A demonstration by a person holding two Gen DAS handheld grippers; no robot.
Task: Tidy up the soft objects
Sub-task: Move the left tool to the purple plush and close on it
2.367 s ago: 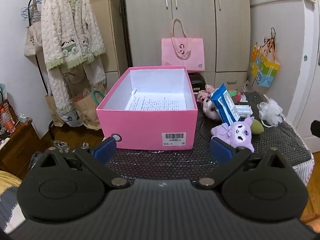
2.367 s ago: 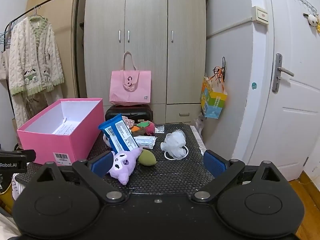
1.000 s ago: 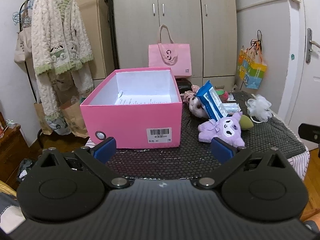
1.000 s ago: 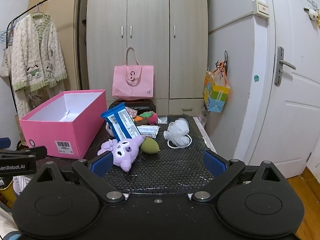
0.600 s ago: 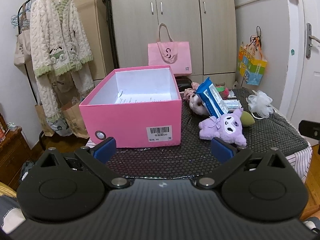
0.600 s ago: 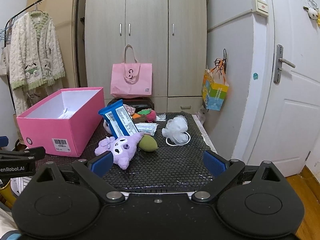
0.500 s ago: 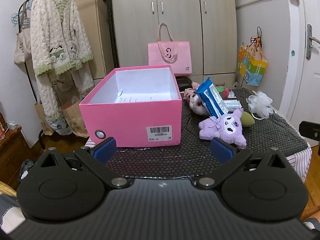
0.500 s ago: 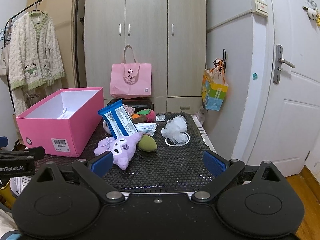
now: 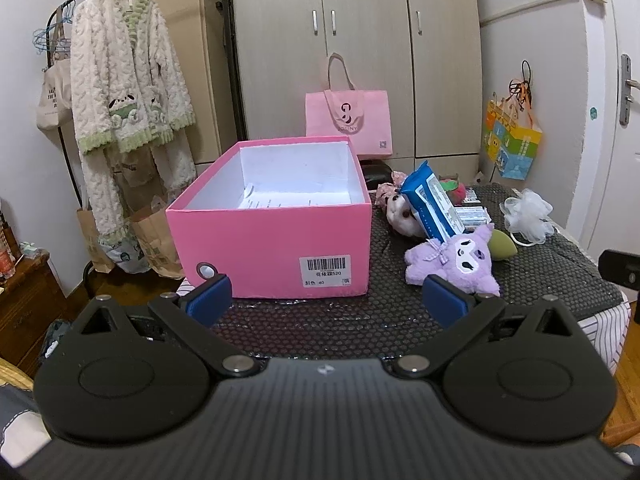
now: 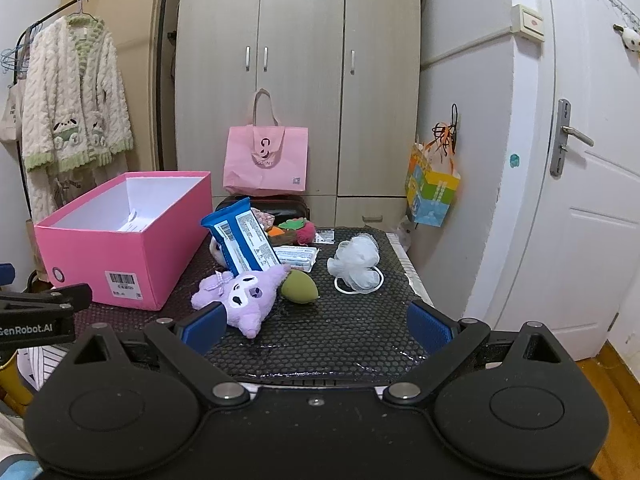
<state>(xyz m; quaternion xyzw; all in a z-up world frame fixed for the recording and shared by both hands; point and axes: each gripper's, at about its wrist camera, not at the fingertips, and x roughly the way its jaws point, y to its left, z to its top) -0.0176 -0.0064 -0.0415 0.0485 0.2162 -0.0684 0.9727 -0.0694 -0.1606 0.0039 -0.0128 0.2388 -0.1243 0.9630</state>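
Observation:
An open pink box (image 9: 272, 236) (image 10: 120, 248) with a paper sheet inside stands on the left of the black mesh table (image 10: 320, 340). To its right lie a purple plush (image 9: 460, 260) (image 10: 240, 294), a green sponge egg (image 10: 300, 288), a blue wipes pack (image 10: 244, 240), a small white plush (image 9: 398, 210) and a white bath pouf (image 10: 356, 264) (image 9: 526, 220). My left gripper (image 9: 326, 300) is open in front of the box, holding nothing. My right gripper (image 10: 316, 326) is open at the table's near edge, just short of the purple plush.
A pink tote bag (image 10: 266, 162) leans on the wardrobe behind the table. Fuzzy pyjamas (image 9: 128, 92) hang on a rack at the left. A white door (image 10: 592, 216) and a colourful hanging bag (image 10: 434, 194) are at the right. More small items (image 10: 296, 232) crowd the table's back.
Both grippers have drifted slightly back from the table and the views have shifted a little. Nothing on the table has moved, and both grippers stay open.

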